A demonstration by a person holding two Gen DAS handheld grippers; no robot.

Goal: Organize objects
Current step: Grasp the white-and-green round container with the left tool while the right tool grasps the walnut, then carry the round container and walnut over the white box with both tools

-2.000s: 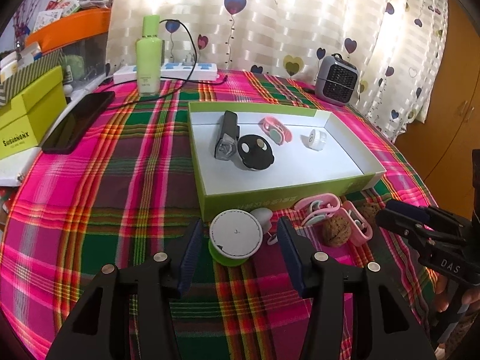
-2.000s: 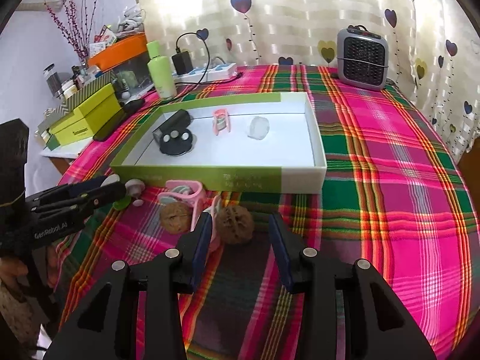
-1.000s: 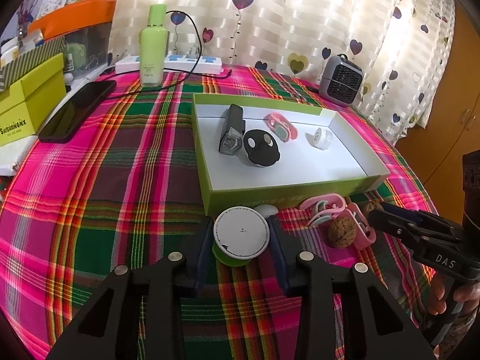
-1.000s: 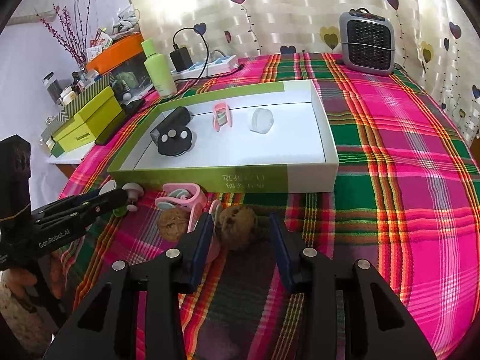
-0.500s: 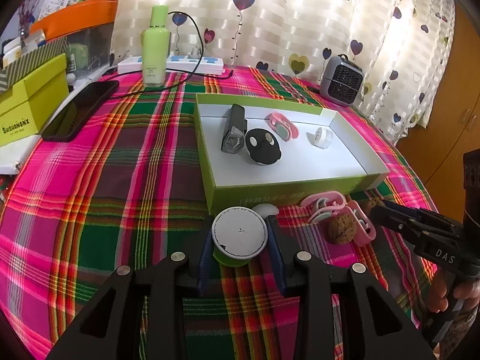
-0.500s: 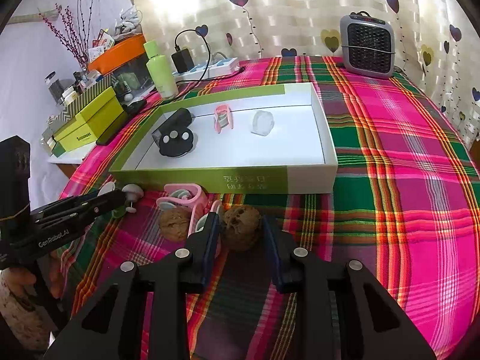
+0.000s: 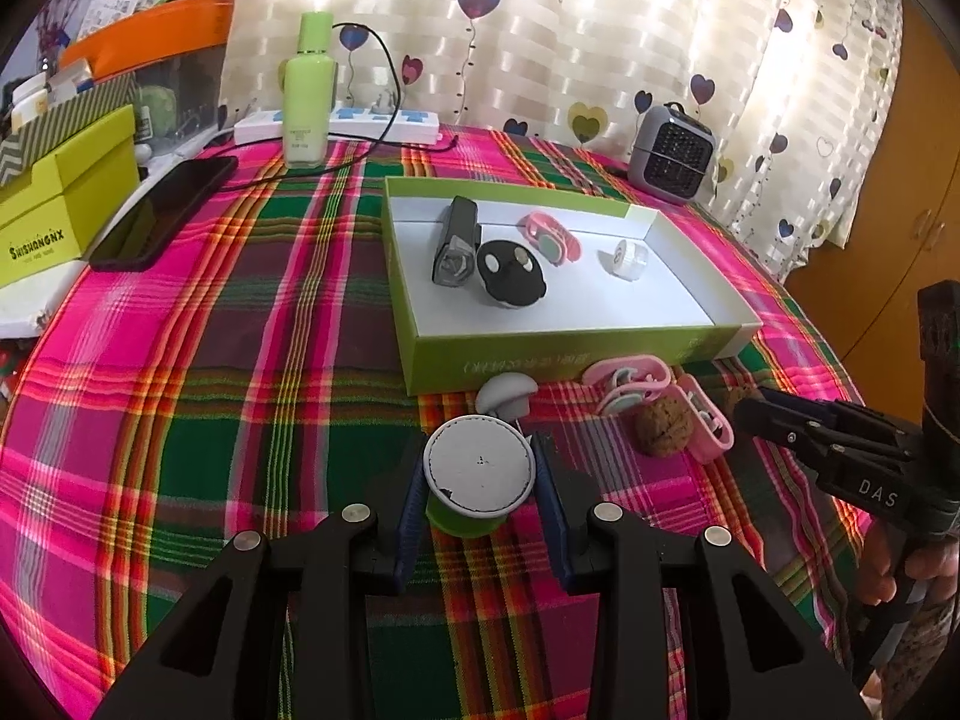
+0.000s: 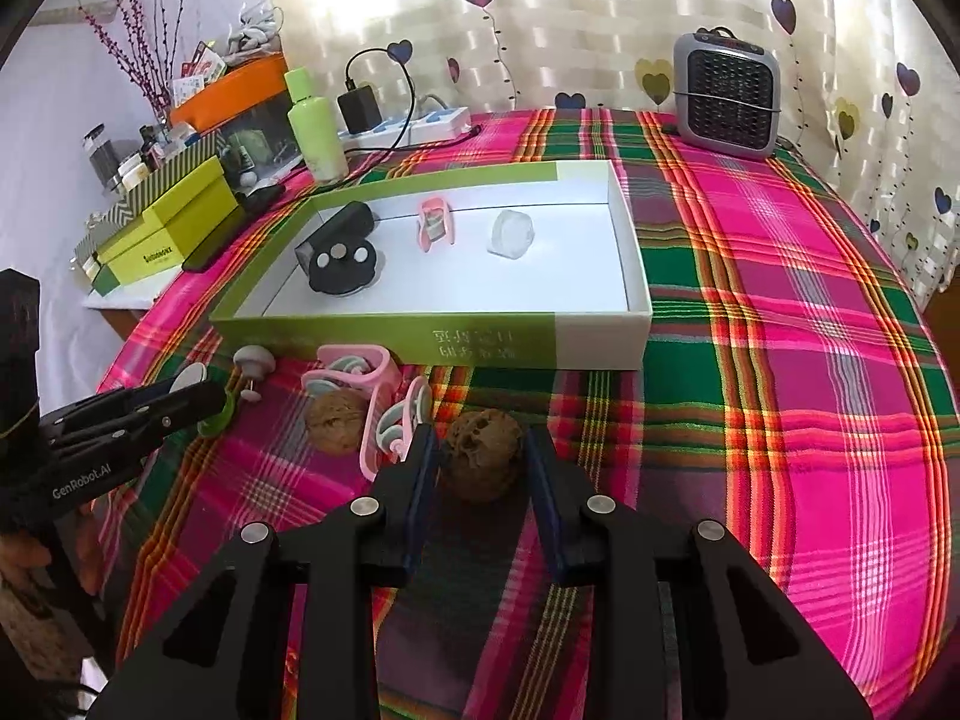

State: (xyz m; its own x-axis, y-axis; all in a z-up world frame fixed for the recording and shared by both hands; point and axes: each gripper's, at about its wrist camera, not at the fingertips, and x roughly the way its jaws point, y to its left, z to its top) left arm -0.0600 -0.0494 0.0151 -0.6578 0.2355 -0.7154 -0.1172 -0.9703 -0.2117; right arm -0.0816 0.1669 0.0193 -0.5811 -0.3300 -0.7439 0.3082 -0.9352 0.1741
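My left gripper (image 7: 479,483) is shut on a round reel (image 7: 478,468) with a white top and a green base, on the plaid cloth in front of the green box (image 7: 540,354). My right gripper (image 8: 480,450) is shut on a brown walnut (image 8: 480,459), also just before the box (image 8: 384,339). Between the two lie a second walnut (image 8: 335,420), two pink clips (image 8: 354,369) (image 8: 393,420) and a white knob (image 8: 253,360). The box holds a black torch (image 7: 454,240), a black disc (image 7: 512,273), a pink clip (image 7: 549,237) and a white cap (image 7: 627,257).
A phone (image 7: 162,219), yellow-green boxes (image 7: 54,204), a green bottle (image 7: 309,96) and a power strip (image 7: 342,123) with cables stand at the back left. A small grey heater (image 7: 672,153) sits at the back right. A person's hand (image 7: 924,564) holds the right gripper.
The left jaws closed in on the reel and the right jaws closed in on the walnut. Both hands have come slightly forward toward the box; since half a second ago little differs.
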